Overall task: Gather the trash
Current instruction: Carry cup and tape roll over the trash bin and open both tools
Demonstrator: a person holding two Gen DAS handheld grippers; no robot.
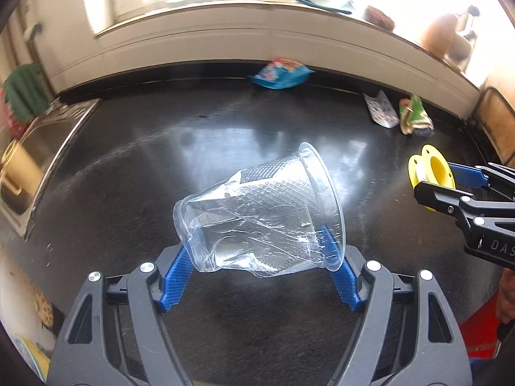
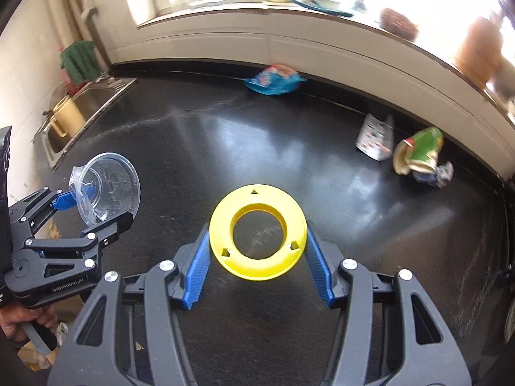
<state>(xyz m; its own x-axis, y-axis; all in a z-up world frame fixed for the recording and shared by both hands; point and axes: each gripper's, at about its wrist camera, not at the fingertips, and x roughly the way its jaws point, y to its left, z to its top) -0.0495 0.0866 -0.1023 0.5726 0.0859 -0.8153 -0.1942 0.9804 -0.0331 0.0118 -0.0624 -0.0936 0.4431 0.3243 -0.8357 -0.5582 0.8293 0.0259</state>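
While both hands hang over the dark counter (image 1: 135,148), the left tool (image 1: 260,257) clamps a crushed clear cup (image 1: 257,215) and the right tool (image 2: 257,251) grips a yellow spool (image 2: 257,231). Neither piece is binned yet. A blue bag (image 2: 273,80), a white wrapper (image 2: 375,138) and a green wrapper (image 2: 421,151) remain near the back wall.

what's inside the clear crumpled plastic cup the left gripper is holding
Nothing shows inside the clear crumpled plastic cup: the dark countertop shows through its wall. Its creased, glaring side may hide small residue. The left gripper clamps it sideways.
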